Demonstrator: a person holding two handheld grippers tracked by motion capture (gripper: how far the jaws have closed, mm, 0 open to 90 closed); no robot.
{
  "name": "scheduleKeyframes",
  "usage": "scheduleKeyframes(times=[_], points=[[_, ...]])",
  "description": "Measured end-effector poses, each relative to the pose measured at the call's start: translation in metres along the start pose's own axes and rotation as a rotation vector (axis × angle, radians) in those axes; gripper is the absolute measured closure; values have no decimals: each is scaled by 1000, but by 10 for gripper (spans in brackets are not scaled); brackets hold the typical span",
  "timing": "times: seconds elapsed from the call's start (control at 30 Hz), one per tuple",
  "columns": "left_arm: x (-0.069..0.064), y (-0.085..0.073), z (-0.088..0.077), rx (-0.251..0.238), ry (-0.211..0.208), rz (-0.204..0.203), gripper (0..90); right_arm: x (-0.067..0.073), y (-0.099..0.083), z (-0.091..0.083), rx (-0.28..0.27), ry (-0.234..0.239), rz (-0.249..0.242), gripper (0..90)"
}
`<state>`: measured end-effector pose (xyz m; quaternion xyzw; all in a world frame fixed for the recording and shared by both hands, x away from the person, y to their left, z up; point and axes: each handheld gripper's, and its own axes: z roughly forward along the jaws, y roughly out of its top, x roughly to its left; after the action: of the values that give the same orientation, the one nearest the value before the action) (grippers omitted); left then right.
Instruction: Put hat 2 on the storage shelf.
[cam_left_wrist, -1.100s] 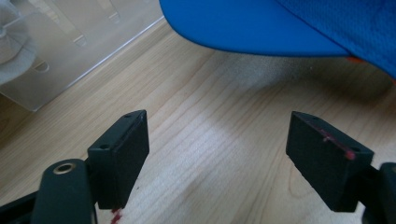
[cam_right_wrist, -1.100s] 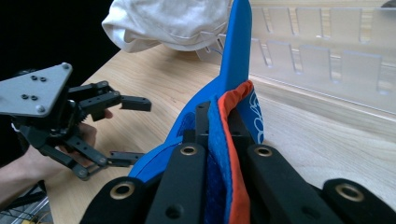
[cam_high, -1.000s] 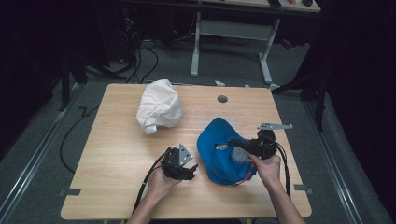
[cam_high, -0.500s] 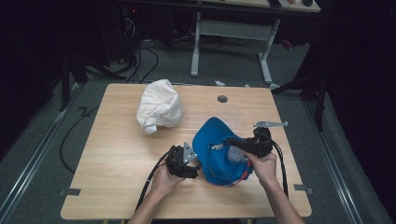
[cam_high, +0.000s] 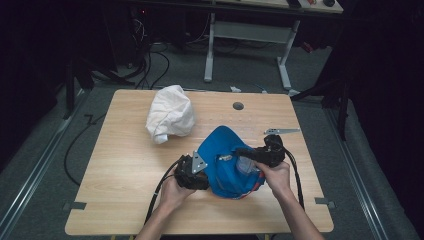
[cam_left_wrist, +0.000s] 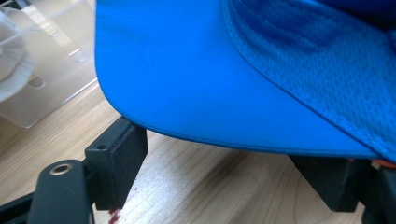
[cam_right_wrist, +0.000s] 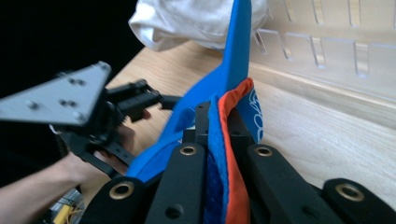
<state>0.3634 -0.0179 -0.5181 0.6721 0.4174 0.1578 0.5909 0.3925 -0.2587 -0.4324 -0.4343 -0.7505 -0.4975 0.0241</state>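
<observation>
Since a second ago the left gripper (cam_high: 192, 172) has closed in from the open wood until it meets the blue cap's (cam_high: 225, 160) left edge, and the cap has tipped up a little more under the right gripper (cam_high: 245, 152).

Largest is the wooden surface (cam_high: 120, 165), with a round hole (cam_high: 238, 106) near its far edge. On its far-left part lies a bunched white cloth (cam_high: 170, 117), well apart from the hands. The blue cap sits near the front, right of centre, between the two grippers. In the left gripper view its brim (cam_left_wrist: 187, 84) spreads over both black jaws, which stand wide apart on the wood below it, gripping nothing. In the right gripper view the jaws are pressed together on the cap's blue and orange edge (cam_right_wrist: 229, 154), holding it upright, with the other gripper's grey plate (cam_right_wrist: 56, 100) farther off. A small grey metal bracket (cam_high: 281, 131) lies just beyond the right gripper.
</observation>
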Motion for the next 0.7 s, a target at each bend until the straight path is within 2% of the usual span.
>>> scheduleKeyframes(times=[0.23,0.5,0.7], points=[[3,4,-6,-32,19,5,211,2,-2,4,50,-55,-29,881],[5,5,-10,-67,46,23,190,0,-5,7,94,-60,-24,880],[2,2,-12,-62,33,46,184,-4,-9,10,123,-45,-12,880]])
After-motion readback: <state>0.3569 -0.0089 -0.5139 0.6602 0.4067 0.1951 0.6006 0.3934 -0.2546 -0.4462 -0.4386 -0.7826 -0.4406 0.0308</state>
